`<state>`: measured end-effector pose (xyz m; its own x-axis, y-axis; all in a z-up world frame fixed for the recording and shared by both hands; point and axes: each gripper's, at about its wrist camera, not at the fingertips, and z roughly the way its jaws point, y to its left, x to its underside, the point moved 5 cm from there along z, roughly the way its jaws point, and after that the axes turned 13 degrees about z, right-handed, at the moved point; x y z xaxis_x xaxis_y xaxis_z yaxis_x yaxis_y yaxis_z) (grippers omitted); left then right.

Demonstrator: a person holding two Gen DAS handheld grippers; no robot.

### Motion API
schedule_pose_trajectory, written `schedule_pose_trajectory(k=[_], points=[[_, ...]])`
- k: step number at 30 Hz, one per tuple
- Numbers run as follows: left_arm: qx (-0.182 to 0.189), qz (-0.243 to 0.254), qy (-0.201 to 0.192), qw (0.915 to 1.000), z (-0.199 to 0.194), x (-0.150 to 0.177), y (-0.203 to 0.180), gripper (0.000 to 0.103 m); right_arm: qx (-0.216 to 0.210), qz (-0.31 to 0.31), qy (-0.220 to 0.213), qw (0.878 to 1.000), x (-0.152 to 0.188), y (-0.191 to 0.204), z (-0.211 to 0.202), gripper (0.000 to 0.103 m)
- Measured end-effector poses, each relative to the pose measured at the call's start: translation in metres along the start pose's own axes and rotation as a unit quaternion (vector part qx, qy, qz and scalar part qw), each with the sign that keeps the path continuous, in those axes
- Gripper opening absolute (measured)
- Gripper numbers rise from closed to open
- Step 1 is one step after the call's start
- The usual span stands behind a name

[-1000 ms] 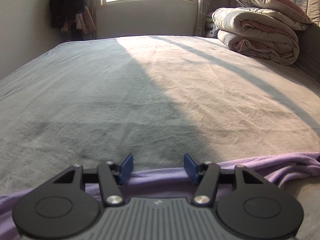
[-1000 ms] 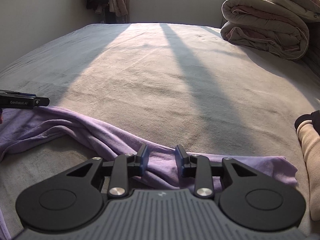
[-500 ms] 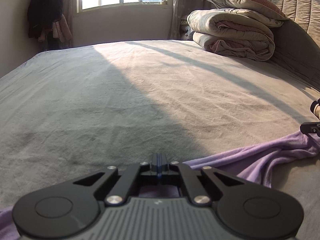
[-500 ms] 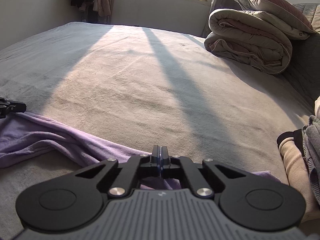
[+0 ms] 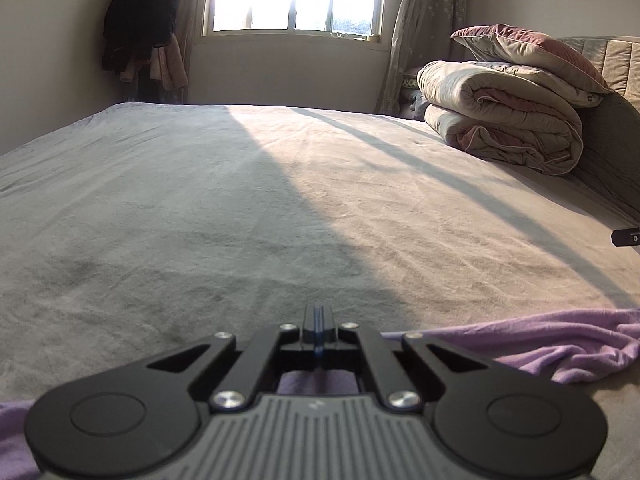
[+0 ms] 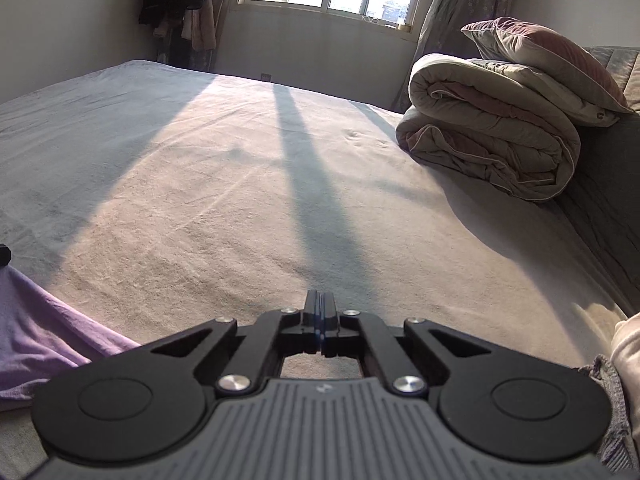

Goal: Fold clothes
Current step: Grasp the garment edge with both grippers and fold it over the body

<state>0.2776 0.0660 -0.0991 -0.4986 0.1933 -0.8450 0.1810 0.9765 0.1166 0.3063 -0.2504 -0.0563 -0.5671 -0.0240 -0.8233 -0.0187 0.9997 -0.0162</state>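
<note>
Left wrist view: shows the left claw (image 5: 318, 320) fully closed, low over the purple garment (image 5: 540, 344), which lies rumpled along the near edge of the bed (image 5: 240, 200) and trails away to the right; cannot tell whether any cloth is nipped between the tips; right wrist view: shows the right claw (image 6: 320, 316) barely parted and opening, nothing between its tips, bare bed beneath, garment off to its left; folded quilt (image 5: 508, 128) stacked far right
</note>
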Motion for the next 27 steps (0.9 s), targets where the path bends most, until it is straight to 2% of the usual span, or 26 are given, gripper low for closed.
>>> schedule_pose_trajectory(k=[1,4,6,9,13,18,19,20,21,22,27], points=[[0.005,0.002,0.001,1.0000,0.000,0.000,-0.001,0.000,0.008,0.002,0.011,1.000,0.001,-0.009,-0.003,0.016],[0.009,0.011,0.006,0.9999,0.001,0.002,-0.004,0.002,0.037,0.001,0.043,0.998,0.011,-0.035,-0.010,0.043],[0.012,0.017,0.009,0.9997,0.001,0.003,-0.006,0.003,0.057,0.000,0.065,0.996,0.018,-0.053,-0.016,0.043],[0.018,0.024,0.013,0.9995,0.002,0.005,-0.009,0.012,0.073,0.006,0.092,0.993,0.028,-0.073,-0.022,0.043],[0.011,0.038,0.020,0.9990,0.005,0.006,-0.013,0.013,0.080,0.000,0.123,0.989,0.037,-0.082,-0.015,0.043],[0.004,0.051,0.024,0.9984,0.006,0.007,-0.017,0.013,0.070,-0.017,0.169,0.983,0.050,-0.079,0.010,0.037],[0.004,0.053,0.025,0.9983,0.006,0.007,-0.017,0.012,0.065,-0.019,0.175,0.982,0.052,-0.077,0.013,0.032],[0.004,0.055,0.026,0.9981,0.007,0.007,-0.018,0.011,0.058,-0.022,0.181,0.982,0.055,-0.074,0.016,0.013],[0.005,0.058,0.027,0.9980,0.007,0.007,-0.019,0.007,0.052,-0.024,0.186,0.981,0.057,-0.072,0.018,0.004],[0.004,0.062,0.028,0.9977,0.007,0.007,-0.020,0.000,0.056,-0.032,0.184,0.981,0.057,-0.070,0.019,0.001],[-0.011,0.058,0.022,0.9980,0.005,0.004,-0.020,0.000,0.085,-0.071,0.142,0.984,0.039,-0.065,0.014,0.000]])
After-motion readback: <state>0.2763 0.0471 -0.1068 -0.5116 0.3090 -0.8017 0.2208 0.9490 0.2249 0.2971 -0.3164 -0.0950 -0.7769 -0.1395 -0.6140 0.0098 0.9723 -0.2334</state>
